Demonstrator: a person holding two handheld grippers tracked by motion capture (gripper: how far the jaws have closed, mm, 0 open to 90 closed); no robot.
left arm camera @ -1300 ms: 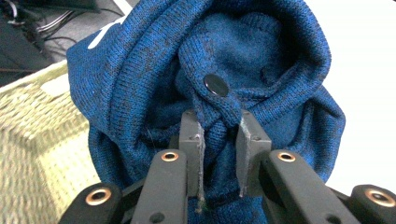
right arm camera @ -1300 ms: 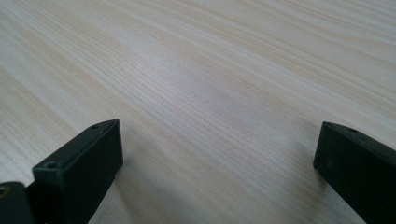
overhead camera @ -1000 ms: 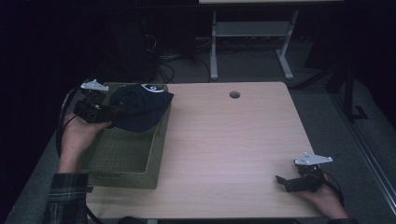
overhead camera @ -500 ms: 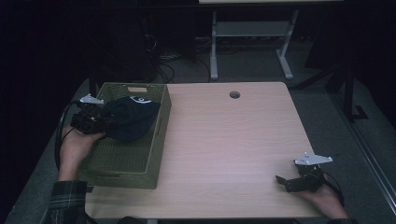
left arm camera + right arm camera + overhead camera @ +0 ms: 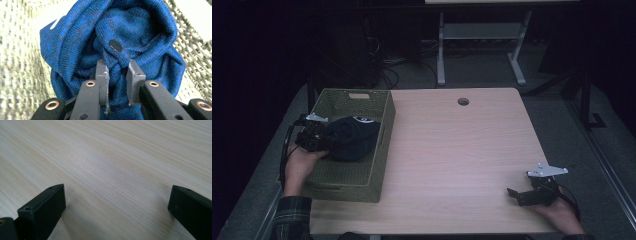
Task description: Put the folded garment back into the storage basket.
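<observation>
Left tool (image 5: 117, 71) pinched tight on blue knit hat (image 5: 75, 45) inside basket (image 5: 384, 131); right tool (image 5: 116, 212) spread wide, resting on surface (image 5: 462, 150).

High view looks down from above at the whole table (image 5: 452, 150), left gripper view sits very close to the basket (image 5: 17, 50), right gripper view skims low over the tabletop.

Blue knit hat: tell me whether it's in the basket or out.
In, though not released. The blue knit hat sits within the green woven basket walls, and the left gripper is clamped on a fold of it.
</observation>
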